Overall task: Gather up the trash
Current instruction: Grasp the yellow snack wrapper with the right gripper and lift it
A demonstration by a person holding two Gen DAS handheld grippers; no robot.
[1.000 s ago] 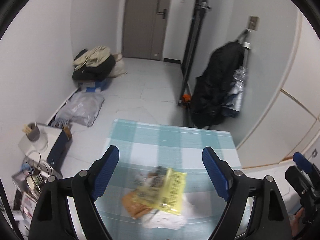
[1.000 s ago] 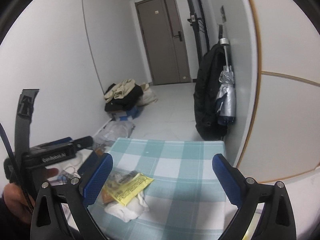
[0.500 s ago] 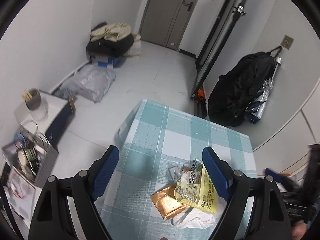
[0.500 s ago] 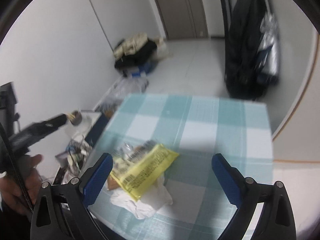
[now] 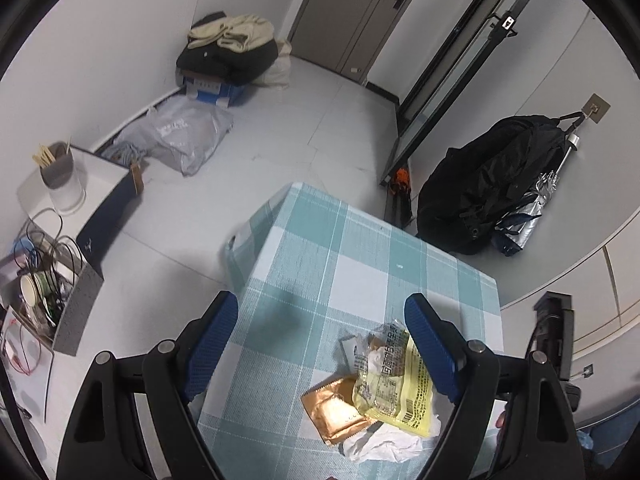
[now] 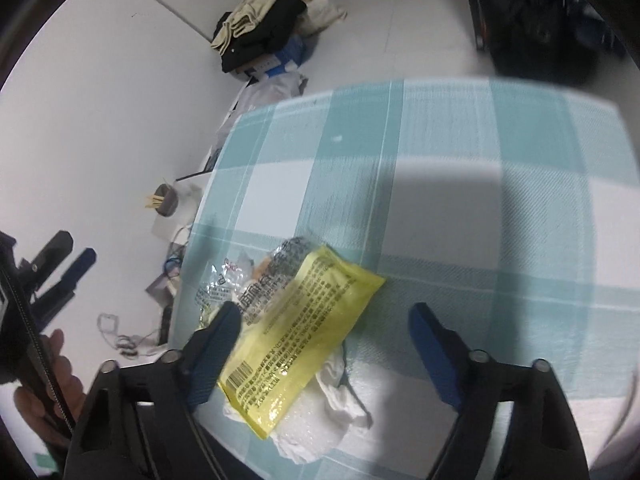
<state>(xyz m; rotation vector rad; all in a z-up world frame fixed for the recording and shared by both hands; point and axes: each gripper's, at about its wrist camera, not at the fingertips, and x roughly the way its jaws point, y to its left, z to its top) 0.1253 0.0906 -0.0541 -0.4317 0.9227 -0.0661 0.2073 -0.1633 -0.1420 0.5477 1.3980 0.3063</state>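
Note:
A heap of trash lies on the teal-checked tablecloth (image 5: 320, 248). It is made up of a yellow printed wrapper (image 5: 400, 384), a copper foil packet (image 5: 334, 404) and crumpled white tissue (image 5: 384, 444). My left gripper (image 5: 320, 340) hovers open above the table, with the heap under its right finger. In the right wrist view, my right gripper (image 6: 324, 316) points steeply down over the yellow wrapper (image 6: 296, 332). Its jaws are closing, the wrapper lies between them and the pads are not touching it. White tissue (image 6: 332, 400) and a clear crinkled wrapper (image 6: 224, 280) lie around the wrapper.
On the floor are clothes piled on a blue box (image 5: 228, 52) and a grey plastic bag (image 5: 180, 136). A low white stand with a cup (image 5: 60, 176) and cables sits to the table's left. A black backpack (image 5: 492, 188) hangs on the right wall. A hand (image 6: 52, 360) holds the left gripper.
The right gripper has dropped and tilted down over the trash heap, and its jaws have narrowed a little. The left gripper has shifted left and rolled, so the heap now sits under its right finger.

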